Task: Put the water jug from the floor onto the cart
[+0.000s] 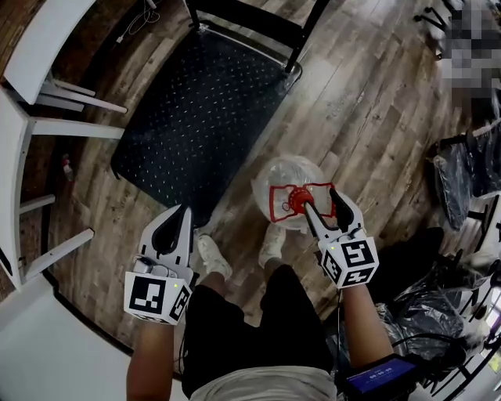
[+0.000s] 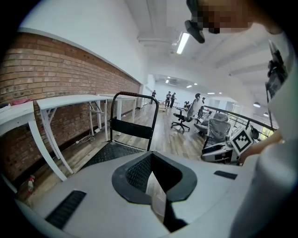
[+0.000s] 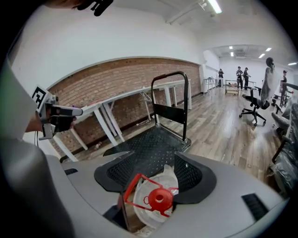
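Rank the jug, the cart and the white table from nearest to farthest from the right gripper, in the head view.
From the right gripper:
1. Jug, just ahead, below the open jaws.
2. Cart, beyond it, up-left.
3. White table, far left edge.

The cart deck (image 1: 196,117) is bare and open to reach from the near side and from the right. Its handle (image 1: 258,23) closes the far end. White table legs (image 1: 70,102) stand close along its left side. The jug (image 1: 286,176) stands on the floor (image 1: 368,102) just beside the near right corner, with 2 shoes (image 1: 213,257) near it. Black bags (image 1: 470,172) crowd the far right.
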The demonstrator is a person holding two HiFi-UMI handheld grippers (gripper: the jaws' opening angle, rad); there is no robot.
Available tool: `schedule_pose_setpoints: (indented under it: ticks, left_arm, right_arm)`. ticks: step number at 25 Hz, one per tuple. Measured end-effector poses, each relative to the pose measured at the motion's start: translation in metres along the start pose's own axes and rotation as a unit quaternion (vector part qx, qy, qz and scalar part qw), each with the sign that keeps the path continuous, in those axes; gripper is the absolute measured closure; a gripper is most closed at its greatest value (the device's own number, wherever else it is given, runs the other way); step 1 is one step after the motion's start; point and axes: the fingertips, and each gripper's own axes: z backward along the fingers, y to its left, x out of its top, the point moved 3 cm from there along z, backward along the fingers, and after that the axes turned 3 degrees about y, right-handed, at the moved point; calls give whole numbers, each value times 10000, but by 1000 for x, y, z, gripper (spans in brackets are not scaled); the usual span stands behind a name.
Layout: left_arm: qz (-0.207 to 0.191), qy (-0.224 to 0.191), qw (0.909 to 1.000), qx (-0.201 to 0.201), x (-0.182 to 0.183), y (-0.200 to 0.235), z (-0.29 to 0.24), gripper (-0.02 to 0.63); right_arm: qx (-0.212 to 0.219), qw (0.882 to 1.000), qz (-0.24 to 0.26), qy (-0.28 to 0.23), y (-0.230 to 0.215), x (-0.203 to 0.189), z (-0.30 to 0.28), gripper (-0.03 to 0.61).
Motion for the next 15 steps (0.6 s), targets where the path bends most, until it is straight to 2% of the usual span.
schedule_pose_setpoints:
  ticks: [3,8,15]
  left_arm:
    - [-8,93,9999,-40,-15,3,-9,614]
    - [35,239,9997,-108,-44,5,-17,614]
    - [313,404,9986,-136,-77,14,-24,615]
  right_arm:
    - [-76,9996,134,234,-3,-23,-22,299]
    - [-155,9981,236,549,-5,-57,-50,264]
    - [-315,9944,159,1001,-10,-102,-80,207]
